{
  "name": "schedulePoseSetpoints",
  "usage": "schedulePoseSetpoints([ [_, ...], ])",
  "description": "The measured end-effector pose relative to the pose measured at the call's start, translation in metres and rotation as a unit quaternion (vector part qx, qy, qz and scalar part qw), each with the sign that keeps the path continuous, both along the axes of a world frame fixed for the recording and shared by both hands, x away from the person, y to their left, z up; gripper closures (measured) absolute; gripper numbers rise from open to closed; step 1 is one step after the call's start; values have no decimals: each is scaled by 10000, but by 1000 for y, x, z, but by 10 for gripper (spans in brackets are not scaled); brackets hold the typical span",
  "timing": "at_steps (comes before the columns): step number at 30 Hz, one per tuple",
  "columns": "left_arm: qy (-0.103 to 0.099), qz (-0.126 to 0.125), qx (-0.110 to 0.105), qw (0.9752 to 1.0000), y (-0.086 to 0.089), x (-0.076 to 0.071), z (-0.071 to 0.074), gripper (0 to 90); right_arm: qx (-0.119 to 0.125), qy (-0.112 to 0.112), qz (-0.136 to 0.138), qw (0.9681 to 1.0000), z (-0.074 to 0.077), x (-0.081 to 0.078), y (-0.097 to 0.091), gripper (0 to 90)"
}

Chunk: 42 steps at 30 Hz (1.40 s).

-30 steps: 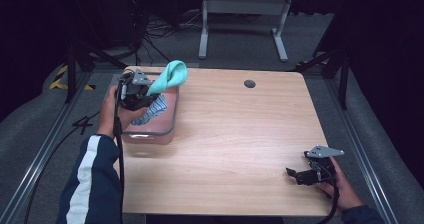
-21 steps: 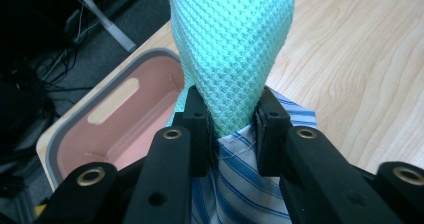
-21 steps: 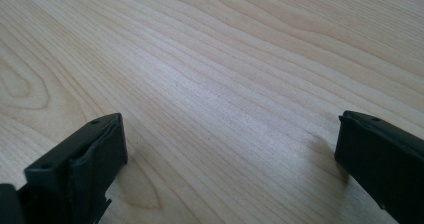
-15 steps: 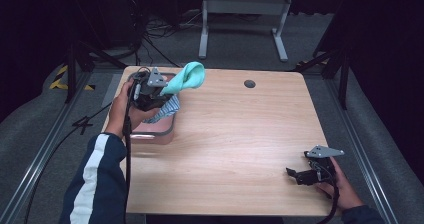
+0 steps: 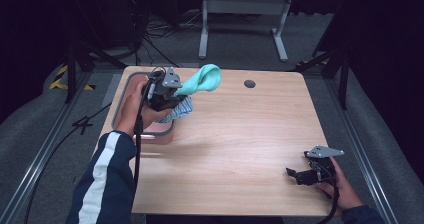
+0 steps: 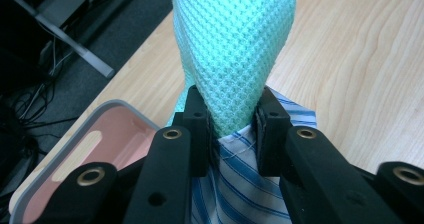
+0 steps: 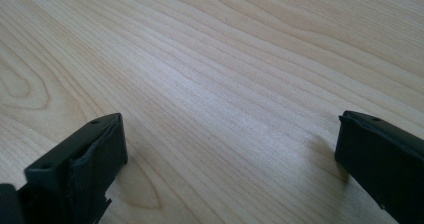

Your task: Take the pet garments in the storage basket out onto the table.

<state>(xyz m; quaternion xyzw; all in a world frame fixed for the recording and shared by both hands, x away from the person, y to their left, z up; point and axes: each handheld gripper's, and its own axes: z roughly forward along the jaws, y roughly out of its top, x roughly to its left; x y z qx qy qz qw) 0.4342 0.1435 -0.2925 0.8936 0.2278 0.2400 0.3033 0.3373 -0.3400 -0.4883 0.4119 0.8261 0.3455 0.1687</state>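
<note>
The wooden bench (image 5: 235,144) is taking up most of the high view, with dark grey floor (image 5: 30,134) around it and a white metal stand (image 5: 245,14) beyond its far edge. A small dark round hole (image 5: 249,84) is sitting near the far edge of the bench top.

At the far left corner of the bench, a pink bin (image 5: 150,130) with a grey rim is resting; in the left gripper view its pink inside (image 6: 95,149) is showing at the lower left, below the tool.

The person's left arm, in a dark sleeve with a white stripe (image 5: 102,179), is reaching up from the bottom left. That hand is holding the left tool (image 5: 177,91) above the right side of the bin. Its jaws are pinching a teal waffle-weave cloth (image 6: 232,49), which is standing up and bulging beyond the jaws; in the high view the teal cloth (image 5: 202,80) is sticking out to the right, over the bench. A blue-and-white striped cloth (image 6: 245,184) is lying just under the teal one between the jaws, and it is hanging below the tool at the bin's edge (image 5: 179,111).

At the near right corner, the right hand (image 5: 340,189) is holding the right tool (image 5: 292,174) low over the bare bench. Its jaws are spread wide, with nothing but wood grain between them.
</note>
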Motion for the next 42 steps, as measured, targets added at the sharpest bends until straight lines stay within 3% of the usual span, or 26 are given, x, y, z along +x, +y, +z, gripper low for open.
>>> schedulePoseSetpoints([
  [19, 120, -456, 57, 9989, -47, 0, -19, 733, -3, -7, 1, 10000, 0, 0, 0, 6],
  [26, 259, -611, 144, 9977, -68, 0, -33, 732, -3, -7, 0, 10000, 0, 0, 0, 6],
  [42, 653, -798, 167, 9945, -92, 2, -70, 729, -1, -4, -11, 10000, 0, 0, 0, 6],
])
